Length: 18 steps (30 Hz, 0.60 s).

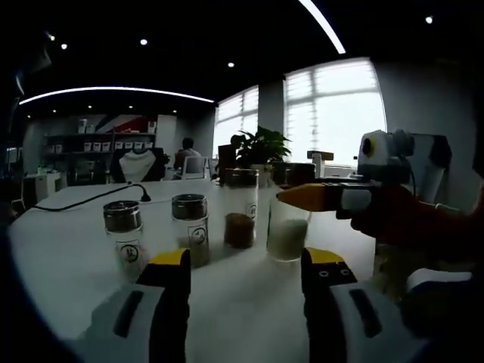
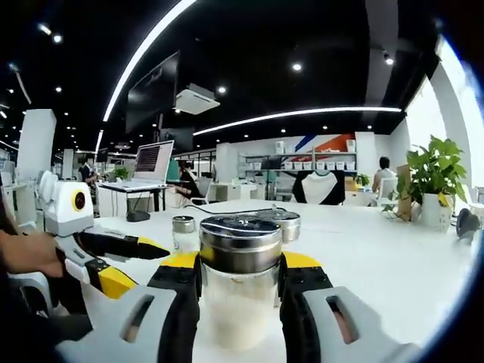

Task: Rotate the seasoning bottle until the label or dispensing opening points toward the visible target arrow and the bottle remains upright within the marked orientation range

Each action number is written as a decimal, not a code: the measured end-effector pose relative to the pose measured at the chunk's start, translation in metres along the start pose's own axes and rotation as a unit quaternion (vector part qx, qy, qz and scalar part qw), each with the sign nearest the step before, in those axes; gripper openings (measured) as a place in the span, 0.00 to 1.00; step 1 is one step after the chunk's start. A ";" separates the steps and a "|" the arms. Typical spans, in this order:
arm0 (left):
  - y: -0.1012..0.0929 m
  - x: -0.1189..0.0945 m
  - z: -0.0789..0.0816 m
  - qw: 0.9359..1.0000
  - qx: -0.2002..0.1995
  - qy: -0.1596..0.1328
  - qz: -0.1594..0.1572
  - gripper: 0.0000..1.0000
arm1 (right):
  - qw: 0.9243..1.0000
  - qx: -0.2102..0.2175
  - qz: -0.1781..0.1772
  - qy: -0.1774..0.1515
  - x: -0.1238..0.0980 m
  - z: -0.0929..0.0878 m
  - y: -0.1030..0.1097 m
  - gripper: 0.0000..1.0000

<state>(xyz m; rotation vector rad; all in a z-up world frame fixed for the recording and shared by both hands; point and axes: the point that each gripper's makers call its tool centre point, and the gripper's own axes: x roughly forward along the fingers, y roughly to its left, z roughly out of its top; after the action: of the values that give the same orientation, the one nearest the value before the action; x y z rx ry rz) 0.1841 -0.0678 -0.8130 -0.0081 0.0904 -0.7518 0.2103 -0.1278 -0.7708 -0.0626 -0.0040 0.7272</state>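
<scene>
In the left gripper view the left tool [image 1: 243, 283] hangs wide open above the white desk [image 1: 76, 227], holding nothing. Four seasoning bottles stand in a row; the right tool [image 1: 302, 198] comes from the right onto the white-filled bottle [image 1: 287, 236].

In the right gripper view the right tool [image 2: 240, 281] has its jaws closed against this bottle [image 2: 240, 283], just under the metal cap. I see no arrow, so I would turn slowly and keep it upright. Around is an open office with shelves and a plant [image 2: 435, 178]
</scene>
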 end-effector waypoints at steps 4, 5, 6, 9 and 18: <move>-0.012 0.000 0.010 0.999 -0.018 -0.028 -0.034 0.46 | 0.999 -0.016 0.046 -0.008 0.008 0.008 0.024 0.38; -0.012 0.000 0.009 0.999 -0.016 -0.027 -0.036 0.43 | 0.998 -0.015 0.052 -0.010 0.008 0.009 0.027 0.38; -0.012 0.000 0.008 0.999 -0.011 -0.024 -0.035 0.41 | 0.998 -0.009 0.068 -0.015 0.010 0.012 0.033 0.38; -0.011 -0.001 0.006 0.999 -0.002 -0.021 -0.038 0.38 | 0.996 -0.015 0.092 -0.016 0.013 0.017 0.046 0.38; -0.011 -0.007 0.000 0.997 0.057 -0.007 -0.059 0.44 | 0.982 -0.039 0.186 -0.010 0.019 0.015 0.089 0.38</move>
<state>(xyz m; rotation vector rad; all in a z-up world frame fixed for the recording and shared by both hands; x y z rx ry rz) 0.1714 -0.0714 -0.8125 0.0900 0.0332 -0.8745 0.1653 -0.0480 -0.7617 -0.1328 -0.0414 1.1017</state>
